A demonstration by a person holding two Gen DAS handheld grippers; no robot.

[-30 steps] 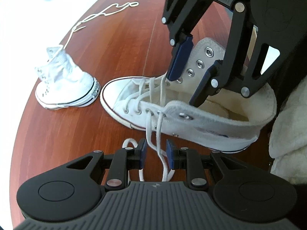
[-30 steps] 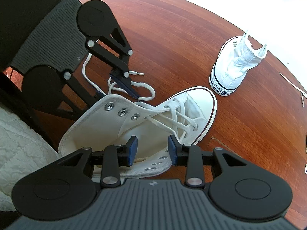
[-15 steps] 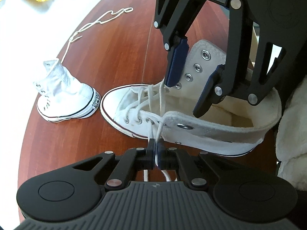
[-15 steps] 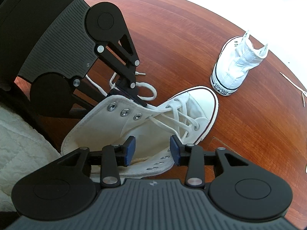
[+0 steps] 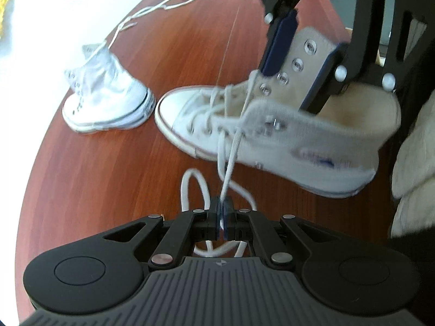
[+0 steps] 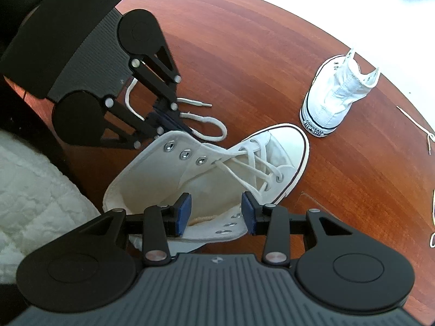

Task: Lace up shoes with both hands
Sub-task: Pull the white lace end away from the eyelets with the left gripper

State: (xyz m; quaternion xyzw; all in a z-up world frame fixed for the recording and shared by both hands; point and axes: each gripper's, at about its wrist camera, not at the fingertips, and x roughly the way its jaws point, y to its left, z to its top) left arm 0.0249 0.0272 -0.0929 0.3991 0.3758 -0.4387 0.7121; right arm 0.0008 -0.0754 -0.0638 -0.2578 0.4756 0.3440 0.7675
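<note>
Fingers point(image 5: 216, 217) of left gripper point(image 5: 222, 218) clenched on shoelace point(image 5: 231, 160) beside high-top sneaker point(image 5: 299, 141); right gripper point(image 6: 216, 213) released over collar. Mid-lacing; next, probably thread next eyelet.

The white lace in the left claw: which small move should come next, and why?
Probably draw it up toward the next empty metal eyelet. The left claw is shut on the white lace, the large white canvas high-top shoe is only half laced, and the right claw stands open over its collar.

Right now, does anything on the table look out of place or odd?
Yes. A loose white shoelace lies apart on the wooden table, beyond the small white high-top sneaker, which shows no laces. The large white high-top sneaker is laced only partway.
</note>
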